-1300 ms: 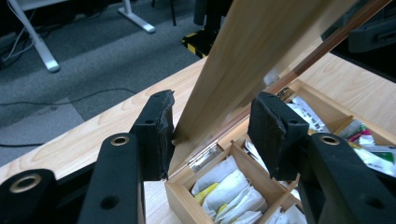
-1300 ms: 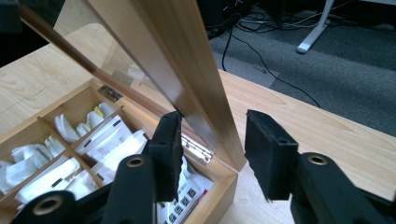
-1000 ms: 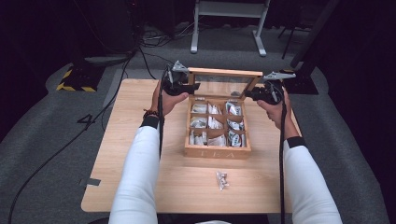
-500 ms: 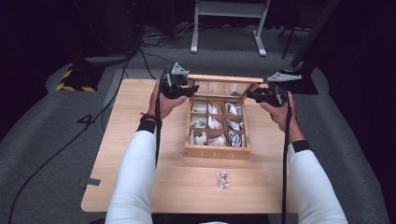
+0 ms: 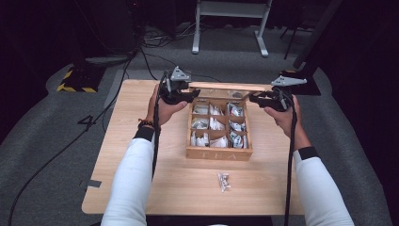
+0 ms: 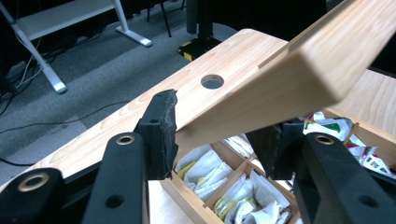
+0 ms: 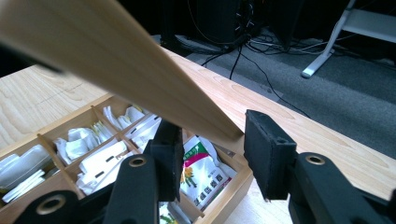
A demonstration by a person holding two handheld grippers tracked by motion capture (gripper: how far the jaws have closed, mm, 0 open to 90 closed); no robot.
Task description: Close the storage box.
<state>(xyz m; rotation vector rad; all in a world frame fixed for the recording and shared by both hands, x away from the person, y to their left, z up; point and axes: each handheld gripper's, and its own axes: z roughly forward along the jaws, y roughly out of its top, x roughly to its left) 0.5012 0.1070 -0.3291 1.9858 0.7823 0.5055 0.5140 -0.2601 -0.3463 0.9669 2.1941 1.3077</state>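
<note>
The raised wooden lid (image 5: 221, 87) is grasped at its ends by both the left gripper (image 5: 192, 95) and right gripper (image 5: 254, 98), above the tea box (image 5: 219, 153); a loose sachet (image 5: 224, 181) lies well behind on the desk (image 5: 136, 94).

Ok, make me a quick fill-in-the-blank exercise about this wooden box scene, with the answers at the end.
1. The two hand-held grippers, left hand-held gripper and right hand-held gripper, each grip one end of the box's wooden ____.
2. The wooden box is divided into ____ compartments.
3. The compartments hold ____.
4. One small packet lies on the ____ in front of the box.

Missing words: lid; nine; tea bags; table
</note>
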